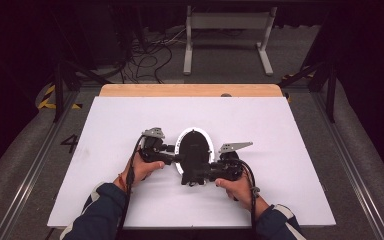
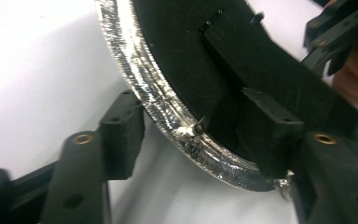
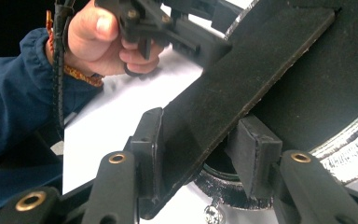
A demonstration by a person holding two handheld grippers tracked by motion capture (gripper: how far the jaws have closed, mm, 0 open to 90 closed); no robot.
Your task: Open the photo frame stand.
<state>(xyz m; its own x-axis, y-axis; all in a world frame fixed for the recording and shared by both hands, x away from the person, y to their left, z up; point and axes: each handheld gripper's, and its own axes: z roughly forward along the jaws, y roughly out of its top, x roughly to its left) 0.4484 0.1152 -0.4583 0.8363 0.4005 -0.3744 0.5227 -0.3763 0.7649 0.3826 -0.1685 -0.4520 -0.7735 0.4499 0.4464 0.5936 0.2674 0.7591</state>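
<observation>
An oval black plate [image 1: 195, 142] with a silver rim [image 2: 144, 88] stands tilted on the white board [image 1: 280, 130]. A flat black bar [image 3: 242, 84] crosses its dark face. My left gripper [image 2: 196, 135] straddles the rim at the plate's left edge. One pad [image 2: 121, 135] meets the rim's outer edge and the other pad [image 2: 270, 135] lies on the black face. My right gripper [image 3: 200, 149] is shut on the bar, with a pad on each side. From above, the left gripper [image 1: 177, 159] and the right gripper [image 1: 192, 175] meet at the plate's lower end.
The white board covers a wooden table whose far edge [image 1: 190, 90] shows. Beyond it lie floor cables [image 1: 145, 60] and a white metal stand [image 1: 227, 35]. Both blue sleeves come in at the bottom. Metal rails [image 1: 40, 160] run along both sides.
</observation>
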